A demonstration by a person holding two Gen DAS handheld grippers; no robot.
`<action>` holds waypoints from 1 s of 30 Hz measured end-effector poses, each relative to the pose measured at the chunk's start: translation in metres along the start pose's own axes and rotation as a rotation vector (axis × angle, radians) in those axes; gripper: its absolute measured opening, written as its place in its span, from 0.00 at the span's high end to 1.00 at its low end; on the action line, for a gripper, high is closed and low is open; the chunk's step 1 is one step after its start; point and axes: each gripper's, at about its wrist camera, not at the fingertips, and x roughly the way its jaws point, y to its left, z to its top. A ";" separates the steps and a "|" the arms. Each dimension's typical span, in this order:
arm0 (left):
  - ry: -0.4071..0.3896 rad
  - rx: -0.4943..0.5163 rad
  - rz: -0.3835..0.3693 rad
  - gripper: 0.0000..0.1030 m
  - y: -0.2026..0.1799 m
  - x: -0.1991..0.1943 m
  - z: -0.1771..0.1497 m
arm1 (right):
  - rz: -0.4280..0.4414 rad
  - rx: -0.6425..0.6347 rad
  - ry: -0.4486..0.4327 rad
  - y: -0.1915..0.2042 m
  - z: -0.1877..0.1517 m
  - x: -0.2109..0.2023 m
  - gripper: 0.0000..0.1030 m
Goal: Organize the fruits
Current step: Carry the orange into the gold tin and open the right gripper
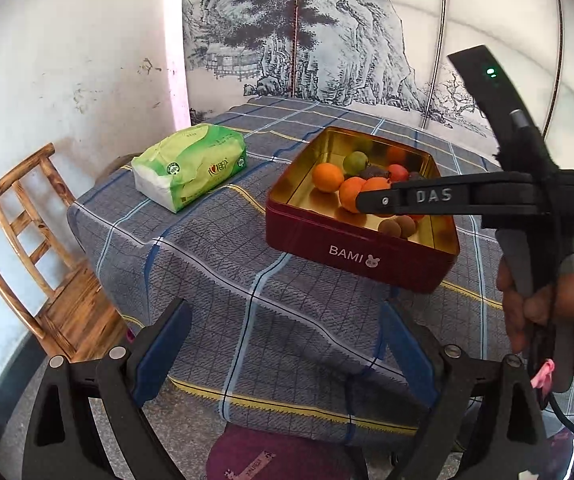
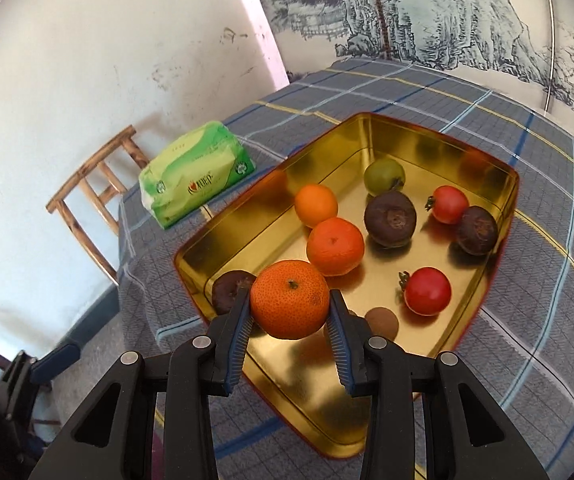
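A red tin (image 1: 351, 254) with a gold inside (image 2: 299, 376) stands on the checked tablecloth. It holds two oranges (image 2: 335, 246), a green fruit (image 2: 384, 177), two red tomatoes (image 2: 427, 291), dark purple fruits (image 2: 390, 219) and small brown ones (image 2: 383, 322). My right gripper (image 2: 290, 300) is shut on an orange (image 2: 289, 298) and holds it over the tin's near left part. From the left wrist view it reaches in over the tin (image 1: 371, 200). My left gripper (image 1: 283, 340) is open and empty, above the cloth in front of the tin.
A green tissue pack (image 1: 189, 166) lies on the table left of the tin (image 2: 195, 174). A wooden chair (image 1: 35, 252) stands beside the table's left edge. A painted screen stands behind the table. A purple stool cushion (image 1: 271, 456) sits below the front edge.
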 end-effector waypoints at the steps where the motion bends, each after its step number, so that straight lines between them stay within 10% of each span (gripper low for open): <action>1: -0.003 -0.002 -0.002 0.10 0.001 0.000 0.000 | -0.003 -0.002 0.003 0.001 0.000 0.002 0.63; 24: -0.096 0.098 0.020 0.09 -0.013 -0.017 0.007 | -0.045 -0.002 -0.042 0.003 0.004 -0.005 0.59; 30: -0.205 0.110 0.035 0.05 -0.020 -0.030 0.030 | -0.301 -0.067 -0.245 0.015 -0.017 -0.071 0.26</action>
